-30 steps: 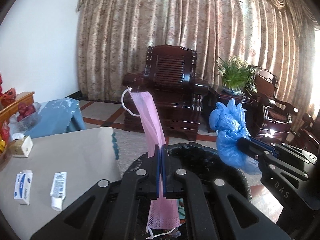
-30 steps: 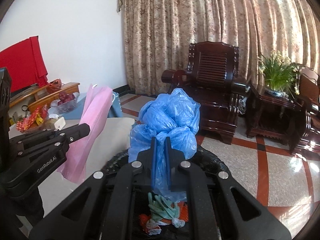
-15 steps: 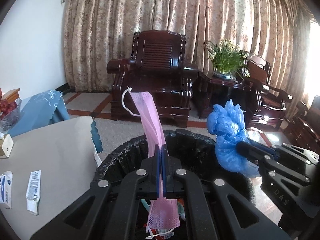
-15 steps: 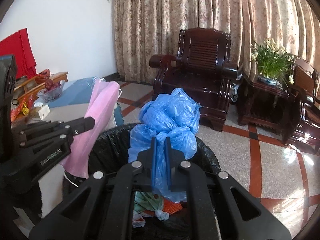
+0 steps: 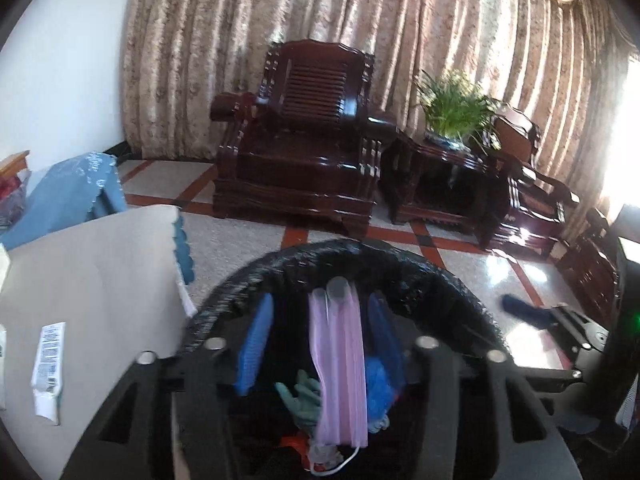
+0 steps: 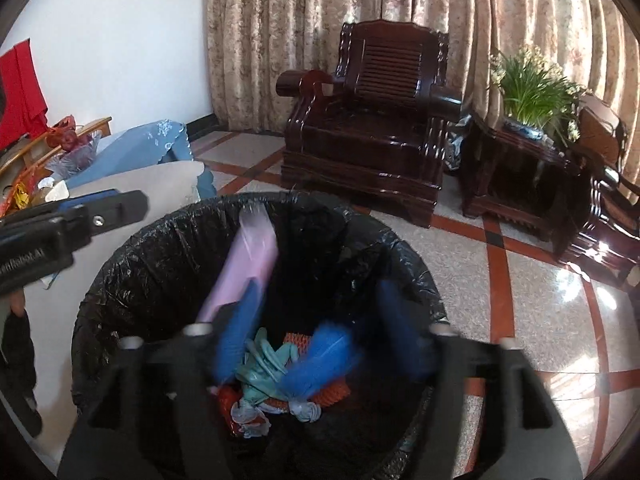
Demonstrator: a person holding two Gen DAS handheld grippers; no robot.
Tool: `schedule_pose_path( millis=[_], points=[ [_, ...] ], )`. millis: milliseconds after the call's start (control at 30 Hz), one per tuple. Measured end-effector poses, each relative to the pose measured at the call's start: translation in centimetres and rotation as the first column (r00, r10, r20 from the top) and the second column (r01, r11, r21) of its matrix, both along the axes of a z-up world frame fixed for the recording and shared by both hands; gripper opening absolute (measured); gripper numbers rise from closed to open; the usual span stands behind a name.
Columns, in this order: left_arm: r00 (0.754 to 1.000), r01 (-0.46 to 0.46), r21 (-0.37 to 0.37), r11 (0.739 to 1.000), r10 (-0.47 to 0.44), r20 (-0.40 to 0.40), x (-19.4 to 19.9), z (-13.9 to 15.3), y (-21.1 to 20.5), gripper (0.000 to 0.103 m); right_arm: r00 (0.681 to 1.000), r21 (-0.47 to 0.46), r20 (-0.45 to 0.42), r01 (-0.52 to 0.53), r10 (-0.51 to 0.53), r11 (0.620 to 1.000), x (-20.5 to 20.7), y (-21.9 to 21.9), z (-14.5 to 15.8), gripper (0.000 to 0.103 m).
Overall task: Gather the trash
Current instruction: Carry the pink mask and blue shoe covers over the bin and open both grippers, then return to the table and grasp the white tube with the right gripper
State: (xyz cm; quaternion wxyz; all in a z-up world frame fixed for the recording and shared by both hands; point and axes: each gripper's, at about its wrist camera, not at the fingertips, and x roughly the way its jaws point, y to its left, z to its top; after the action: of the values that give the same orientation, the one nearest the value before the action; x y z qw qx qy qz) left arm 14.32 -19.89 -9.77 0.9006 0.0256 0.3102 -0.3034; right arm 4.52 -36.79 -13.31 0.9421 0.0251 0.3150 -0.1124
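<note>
Jaws on both the left gripper (image 5: pixel 320 336) and right gripper (image 6: pixel 320 332) have just been opening and stand spread. Between the left jaws hangs the pink face mask (image 5: pixel 340 372), untouched; the blue plastic bag (image 6: pixel 320 364) lies below the right jaws inside the black-lined trash bin (image 6: pixel 132 260).

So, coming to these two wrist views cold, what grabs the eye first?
The black-lined trash bin fills the lower middle of both views, with a pink face mask dropping between the left gripper's just-opened jaws and a blue plastic bag falling blurred between the right gripper's, above teal gloves and orange scraps. Behind stands a dark wooden armchair against patterned curtains.
</note>
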Motion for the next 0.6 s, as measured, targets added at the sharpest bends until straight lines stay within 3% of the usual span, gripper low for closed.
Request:
schedule_pose_path(
  millis=[100,233,400,600],
  points=[
    [0.999,-0.047,-0.002,0.999,0.047,0.023,0.0,0.8,2.1,0.069,1.000,0.013,0.028,-0.006,0.006,1.000,-0.5,0.7,0.8,0.097],
    [0.990,-0.127,-0.015,0.992,0.128,0.055,-0.7,1.9,6.1,0.078,0.998,0.039,0.060,-0.022,0.020,0.999,-0.9,1.7,2.1,0.097],
    [0.967,-0.225,0.000,0.974,0.223,0.120,-1.9,3.3,11.0,0.081,0.990,0.062,0.128,-0.066,0.058,0.996,-1.0,5.2,4.4,0.098],
    [0.919,-0.368,-0.011,0.930,0.366,0.146,-3.7,3.9,18.0,0.081,0.975,0.069,0.176,-0.151,0.137,0.986,0.4,10.2,6.1,0.098]
  ],
)
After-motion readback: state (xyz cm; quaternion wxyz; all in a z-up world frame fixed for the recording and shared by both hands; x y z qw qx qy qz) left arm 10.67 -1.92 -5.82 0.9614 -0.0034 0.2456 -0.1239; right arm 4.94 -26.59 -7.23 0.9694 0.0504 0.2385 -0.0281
